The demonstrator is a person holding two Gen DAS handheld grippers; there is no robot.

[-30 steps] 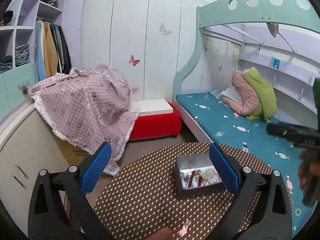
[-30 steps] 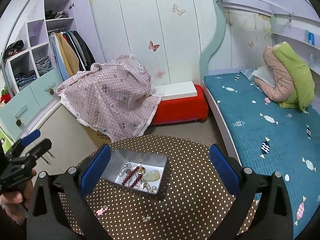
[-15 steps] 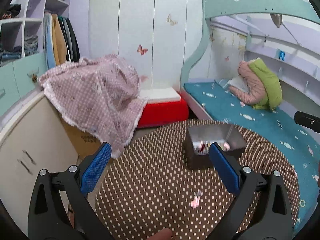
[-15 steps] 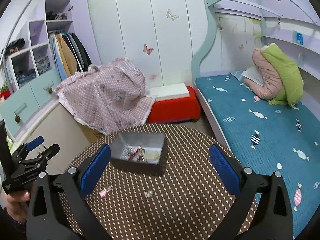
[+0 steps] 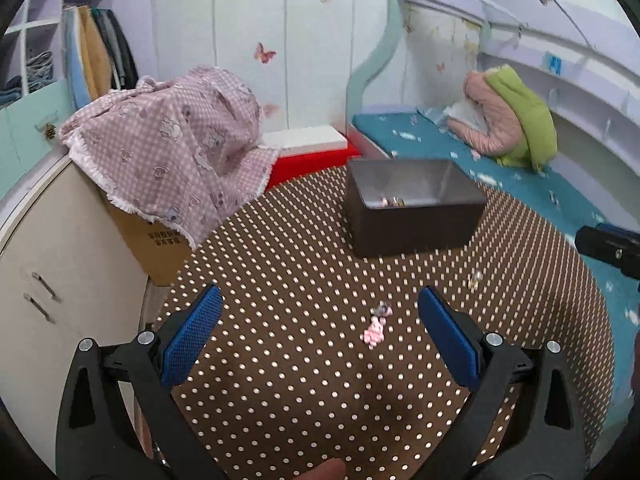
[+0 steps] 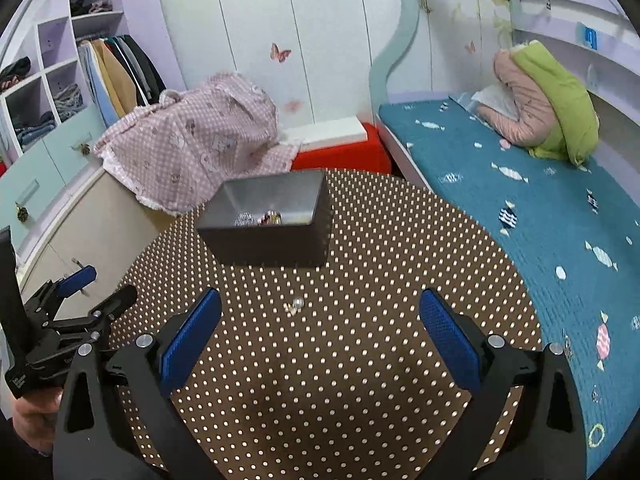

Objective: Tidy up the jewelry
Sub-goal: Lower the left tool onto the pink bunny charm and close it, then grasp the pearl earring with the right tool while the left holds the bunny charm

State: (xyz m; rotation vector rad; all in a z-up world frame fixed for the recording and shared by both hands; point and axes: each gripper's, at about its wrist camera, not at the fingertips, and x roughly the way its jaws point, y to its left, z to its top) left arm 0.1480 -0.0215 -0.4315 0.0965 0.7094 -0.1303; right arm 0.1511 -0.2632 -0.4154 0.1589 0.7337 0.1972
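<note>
Fingers first, from my left wrist view: my left gripper (image 5: 318, 334) stands wide apart, its blue pads (image 5: 192, 340) holding nothing, low over the round desk (image 5: 280, 400) with its brown, white-dotted cover. Between the pads and a little ahead lies a small pink piece of jewelry (image 5: 375, 330) with a greyish bit at its far end. Further right on the cover, near the desk's edge, sits a small clear ring-like piece (image 5: 475, 277); I cannot make out what it is. Beyond both stands the dark rectangular box (image 5: 416, 224), upright near the far side of the desk, with a few bright items visible low inside. At the right edge of this view a black part of my right gripper (image 5: 608, 246) pokes in.

From my right wrist view, my right gripper (image 6: 320, 338) is likewise spread wide and empty above the desk (image 6: 360, 400). A small silvery piece (image 6: 295, 305) lies on the cover ahead of the gap, well short of the box (image 6: 276, 240). Inside the box, beads and chains (image 6: 258, 218) gather against the near wall. At the lower left my left gripper (image 6: 74, 300) shows over the desk's edge, gaping with nothing between its fingers. To the right runs a bed with a teal sheet (image 6: 540, 220).
</note>
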